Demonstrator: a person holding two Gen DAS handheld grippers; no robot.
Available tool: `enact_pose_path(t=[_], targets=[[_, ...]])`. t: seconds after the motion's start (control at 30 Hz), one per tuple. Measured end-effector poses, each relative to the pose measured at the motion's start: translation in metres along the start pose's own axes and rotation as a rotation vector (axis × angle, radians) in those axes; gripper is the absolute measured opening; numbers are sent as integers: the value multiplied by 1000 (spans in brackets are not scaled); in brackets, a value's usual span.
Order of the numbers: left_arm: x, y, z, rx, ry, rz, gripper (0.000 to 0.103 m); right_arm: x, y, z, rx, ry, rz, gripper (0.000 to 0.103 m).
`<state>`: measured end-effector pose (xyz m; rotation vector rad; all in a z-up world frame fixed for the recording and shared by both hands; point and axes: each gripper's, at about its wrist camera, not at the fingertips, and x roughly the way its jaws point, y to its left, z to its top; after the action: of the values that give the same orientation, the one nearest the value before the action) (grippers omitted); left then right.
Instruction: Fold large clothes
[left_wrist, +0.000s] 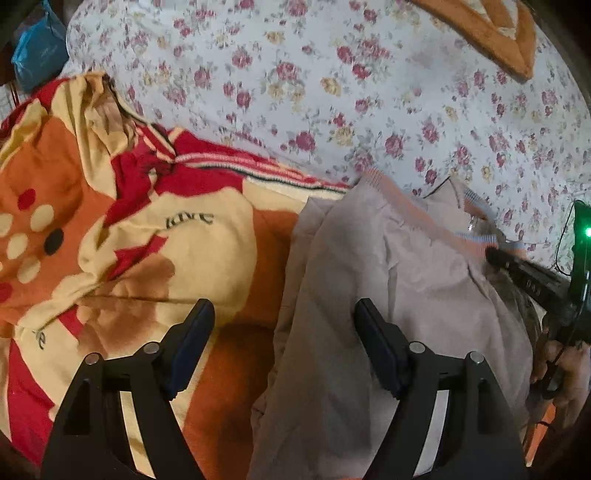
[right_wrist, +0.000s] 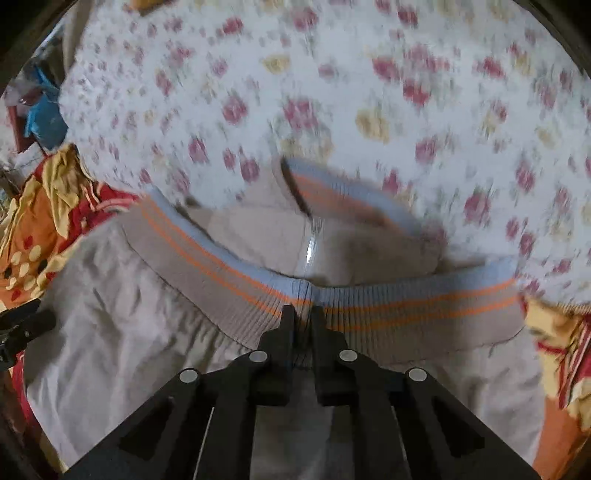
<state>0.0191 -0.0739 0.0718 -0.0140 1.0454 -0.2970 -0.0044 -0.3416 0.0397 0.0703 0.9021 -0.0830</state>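
On the floral bedsheet (left_wrist: 332, 74), a beige jacket (left_wrist: 388, 277): right gripper (right_wrist: 303, 314) jaws pinch its ribbed hem (right_wrist: 406, 306); left gripper (left_wrist: 284, 321) jaws gape wide, empty, above it.

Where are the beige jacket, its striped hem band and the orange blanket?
Beige jacket (left_wrist: 388, 266), left wrist view, on its plain body fabric.
Striped hem band (right_wrist: 207, 266), right wrist view, on the ribbed part left of the tongs.
Orange blanket (left_wrist: 155, 236), left wrist view, on a cream patch.

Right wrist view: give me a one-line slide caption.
Right tool shut on the beige jacket's ribbed striped hem, over a floral bedsheet.
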Motion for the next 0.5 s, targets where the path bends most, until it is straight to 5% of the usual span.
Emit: enact_pose_path(t=[0.2, 0.37, 0.47, 0.5], targets=[[-8, 2, 4, -9, -16, -31, 78, 20, -9, 28, 31, -55, -77, 6], [-17, -4, 6, 21, -38, -117, 78, 66, -2, 24, 15, 31, -104, 7], [-24, -11, 3, 63, -58, -121, 78, 45, -16, 20, 90, 50, 7, 22], [-26, -13, 2, 81, -61, -121, 78, 29, -26, 15, 133, 59, 68, 34]])
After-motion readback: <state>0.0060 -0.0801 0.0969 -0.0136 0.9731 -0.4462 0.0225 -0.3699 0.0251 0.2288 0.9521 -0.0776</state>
